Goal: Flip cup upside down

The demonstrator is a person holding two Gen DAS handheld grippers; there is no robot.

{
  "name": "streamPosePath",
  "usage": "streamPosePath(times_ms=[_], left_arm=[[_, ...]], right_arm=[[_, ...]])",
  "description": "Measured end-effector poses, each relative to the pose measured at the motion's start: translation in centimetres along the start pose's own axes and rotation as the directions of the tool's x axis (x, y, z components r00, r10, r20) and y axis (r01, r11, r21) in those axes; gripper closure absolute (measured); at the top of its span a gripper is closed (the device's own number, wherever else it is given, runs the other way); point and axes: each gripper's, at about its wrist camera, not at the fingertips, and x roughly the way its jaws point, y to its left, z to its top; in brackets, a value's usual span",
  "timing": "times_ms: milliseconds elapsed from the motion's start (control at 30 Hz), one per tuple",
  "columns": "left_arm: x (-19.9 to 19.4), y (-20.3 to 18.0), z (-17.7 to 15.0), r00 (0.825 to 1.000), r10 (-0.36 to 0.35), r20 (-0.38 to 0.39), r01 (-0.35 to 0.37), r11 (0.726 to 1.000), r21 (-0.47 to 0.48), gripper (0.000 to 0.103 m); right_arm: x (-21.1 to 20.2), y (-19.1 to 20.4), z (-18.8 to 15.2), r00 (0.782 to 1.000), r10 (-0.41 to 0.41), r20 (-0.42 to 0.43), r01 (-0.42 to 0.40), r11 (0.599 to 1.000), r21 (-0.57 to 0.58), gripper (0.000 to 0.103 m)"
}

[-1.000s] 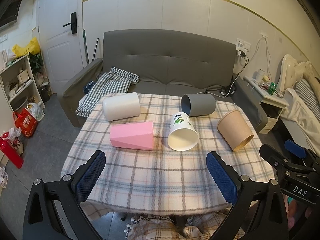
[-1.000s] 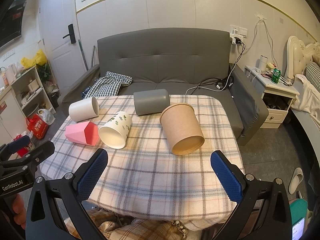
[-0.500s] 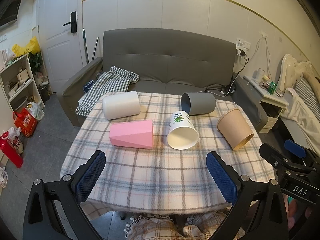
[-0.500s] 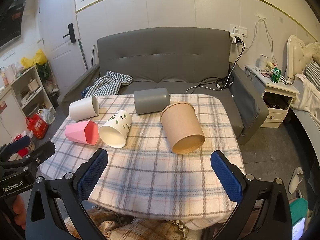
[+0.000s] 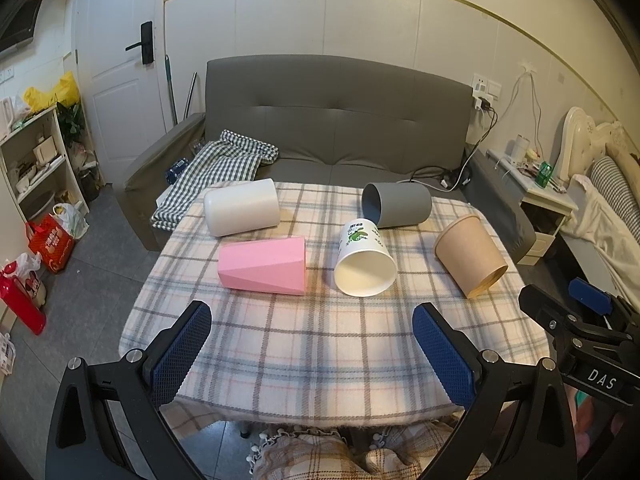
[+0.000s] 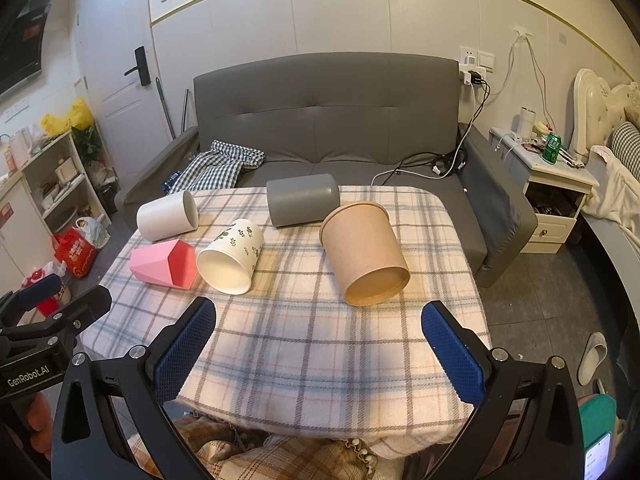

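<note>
On the checked desk [image 5: 320,344], five cups tipped on their sides: white plastic cup [image 5: 242,213] far left, pink faceted cup [image 5: 264,265] just before it, leaf-print paper cup [image 5: 364,264] at centre, grey cup [image 5: 397,204] behind, brown paper cup [image 5: 470,255] at right. Left gripper [image 5: 312,354] spread wide, grasping nothing, at the near edge. Right gripper [image 6: 318,354] likewise released, facing the brown cup.

Bare tablecloth [image 5: 320,344] ahead; five lying cups [image 5: 365,264] beyond block passage.
</note>
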Motion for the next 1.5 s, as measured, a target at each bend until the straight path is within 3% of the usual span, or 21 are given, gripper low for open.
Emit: streamPosePath(times_ms=[333,567,733,867,933,1000,1100,1200,1300,1433,1500], left_arm=[[0.0,0.0,0.0,1.000,0.002,-0.002,-0.002,1.000,0.000,0.000],[0.7,-0.1,-2.0,1.000,0.020,-0.017,-0.020,1.000,-0.005,0.000],[1.5,0.6,-1.2,0.998,0.044,-0.051,-0.045,0.999,-0.021,0.000],[2.3,1.2,-0.6,0.995,0.065,-0.075,-0.069,0.997,-0.043,0.000],[2.9,1.4,-0.2,0.992,0.083,-0.090,-0.088,0.995,-0.053,0.000],[3.5,1.7,0.3,0.989,0.107,-0.102,-0.114,0.992,-0.061,0.000],[4.8,2.2,0.9,0.981,0.146,-0.130,-0.158,0.984,-0.085,0.000],[6.2,2.8,1.3,0.975,0.156,-0.156,-0.175,0.978,-0.116,0.000],[7.7,3.4,1.4,0.970,0.170,-0.177,-0.194,0.972,-0.132,0.000],[9.4,3.9,1.4,0.965,0.181,-0.191,-0.210,0.968,-0.140,0.000],[10.6,4.1,1.7,0.962,0.180,-0.204,-0.211,0.967,-0.140,0.000]], right_arm=[[-0.1,0.0,0.0,1.000,0.001,-0.001,-0.001,1.000,-0.001,0.000],[0.3,0.3,-0.2,1.000,-0.001,-0.001,0.001,1.000,-0.013,0.000],[0.7,0.3,0.4,1.000,0.010,-0.008,-0.010,0.994,-0.112,0.000],[1.6,0.5,2.3,0.999,0.032,-0.042,-0.042,0.964,-0.262,0.000],[2.3,0.9,3.7,0.996,0.048,-0.069,-0.069,0.935,-0.347,0.000],[3.1,1.7,4.8,0.994,0.062,-0.093,-0.098,0.879,-0.466,0.000],[4.9,3.3,6.3,0.991,0.051,-0.124,-0.121,0.742,-0.660,0.000],[7.3,4.7,7.5,0.987,0.028,-0.158,-0.143,0.606,-0.783,0.000],[10.1,5.5,8.7,0.980,0.015,-0.196,-0.177,0.507,-0.844,0.000],[14.5,6.3,9.9,0.974,-0.018,-0.227,-0.198,0.430,-0.881,0.000],[16.4,6.6,10.4,0.968,-0.028,-0.249,-0.215,0.414,-0.885,0.000]])
